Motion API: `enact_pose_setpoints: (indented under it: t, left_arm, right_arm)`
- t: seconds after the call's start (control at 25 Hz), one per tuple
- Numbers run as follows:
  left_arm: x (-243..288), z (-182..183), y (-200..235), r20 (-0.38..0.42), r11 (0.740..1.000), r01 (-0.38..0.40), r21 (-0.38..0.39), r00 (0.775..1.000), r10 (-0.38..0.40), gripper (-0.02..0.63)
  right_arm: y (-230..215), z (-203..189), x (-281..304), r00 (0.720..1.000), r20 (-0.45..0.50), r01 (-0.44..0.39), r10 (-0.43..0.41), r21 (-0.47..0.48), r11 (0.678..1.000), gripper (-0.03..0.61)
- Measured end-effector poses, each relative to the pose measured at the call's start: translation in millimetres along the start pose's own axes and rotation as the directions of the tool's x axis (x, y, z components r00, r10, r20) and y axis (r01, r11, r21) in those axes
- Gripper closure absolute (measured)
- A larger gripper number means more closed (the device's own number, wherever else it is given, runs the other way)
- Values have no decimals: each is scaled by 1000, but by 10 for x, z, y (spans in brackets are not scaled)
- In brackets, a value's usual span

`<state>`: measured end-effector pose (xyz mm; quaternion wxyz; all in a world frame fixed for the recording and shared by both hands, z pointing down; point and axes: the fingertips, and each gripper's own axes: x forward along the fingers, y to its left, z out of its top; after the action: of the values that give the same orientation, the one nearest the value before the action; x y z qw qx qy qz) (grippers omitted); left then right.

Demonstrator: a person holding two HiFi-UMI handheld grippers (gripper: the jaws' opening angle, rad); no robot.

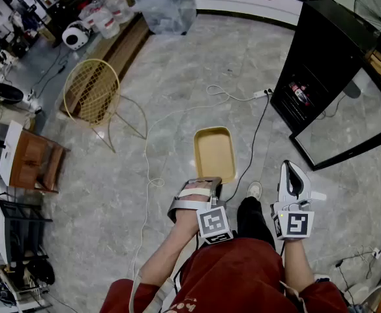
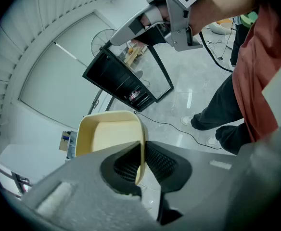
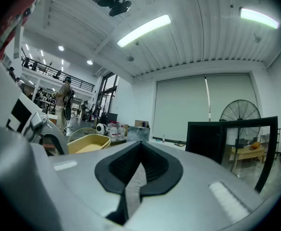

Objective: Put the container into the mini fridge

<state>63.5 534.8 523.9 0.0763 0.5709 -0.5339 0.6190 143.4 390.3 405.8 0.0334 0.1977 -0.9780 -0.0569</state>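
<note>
A shallow yellow container point(image 1: 214, 152) hangs over the floor in front of me. My left gripper point(image 1: 207, 182) is shut on its near rim. In the left gripper view the rim point(image 2: 140, 150) is pinched between the two black pads, and the rest of the container point(image 2: 107, 134) reaches out beyond them. The black mini fridge point(image 1: 324, 57) stands on the floor to the front right with its glass door point(image 1: 350, 126) swung open; it also shows in the left gripper view point(image 2: 123, 83). My right gripper point(image 1: 289, 168) is shut and holds nothing, just right of the container point(image 3: 86, 143).
A yellow wire chair point(image 1: 92, 90) stands to the front left. White and black cables point(image 1: 177, 113) run across the marble floor toward the fridge. A fan point(image 1: 376, 5) stands behind the fridge, a clear bin point(image 1: 164, 5) at the back, and shelves point(image 1: 21, 168) to the left.
</note>
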Motion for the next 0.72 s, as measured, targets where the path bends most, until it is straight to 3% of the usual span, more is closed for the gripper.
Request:
enact_pose_setpoints:
  t: [0.4,0.72]
  left_arm:
    - [109,165,233,5,1000,6,6,1000,-6,577]
    - [565,568,785,0,999,31,-12,1000,-31,577]
  right_arm:
    - [-149,-22,216,999,-14,-39,39,12,999,577]
    - [-837,-66,835,1000,-12,-16,16,27,999,578]
